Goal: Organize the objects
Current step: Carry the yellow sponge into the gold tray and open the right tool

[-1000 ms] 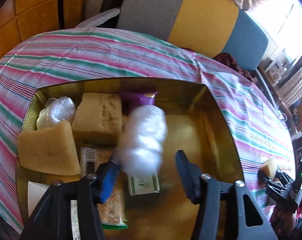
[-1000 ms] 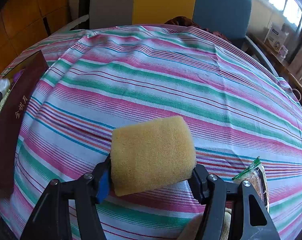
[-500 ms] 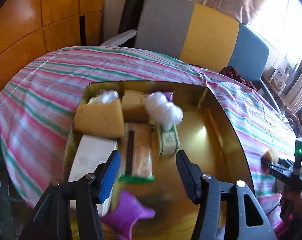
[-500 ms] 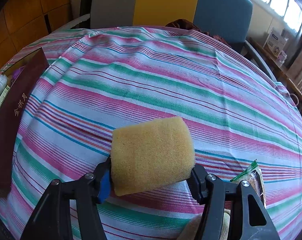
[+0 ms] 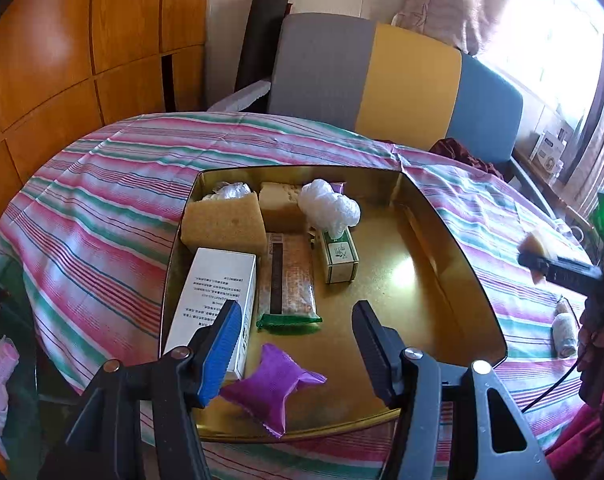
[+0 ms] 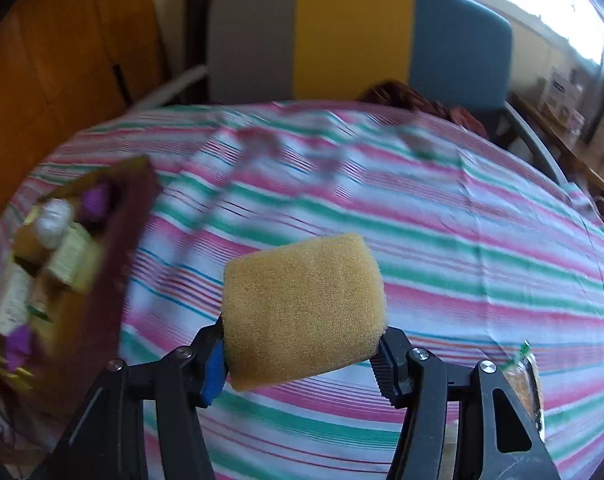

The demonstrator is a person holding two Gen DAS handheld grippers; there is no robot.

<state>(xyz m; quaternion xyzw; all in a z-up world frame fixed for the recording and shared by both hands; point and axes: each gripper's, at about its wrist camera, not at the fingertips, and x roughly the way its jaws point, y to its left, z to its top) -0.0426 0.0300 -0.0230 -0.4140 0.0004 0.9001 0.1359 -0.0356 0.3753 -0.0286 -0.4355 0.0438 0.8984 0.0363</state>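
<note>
The right gripper (image 6: 299, 354) has its fingers clamped on a yellow sponge (image 6: 304, 310), held above the striped table (image 6: 442, 240) at lower centre of the right wrist view; at that view's blurred left edge sits the gold tray (image 6: 113, 248). In the left wrist view the left gripper (image 5: 295, 346) hangs over the tray's near end, fingers spread with nothing between them. The tray holds a purple packet (image 5: 271, 386) at bottom centre, a white box (image 5: 215, 298), a long snack pack (image 5: 287, 282), a small green carton (image 5: 340, 256), a white plastic wad (image 5: 328, 208) and two more sponges (image 5: 223, 224).
</note>
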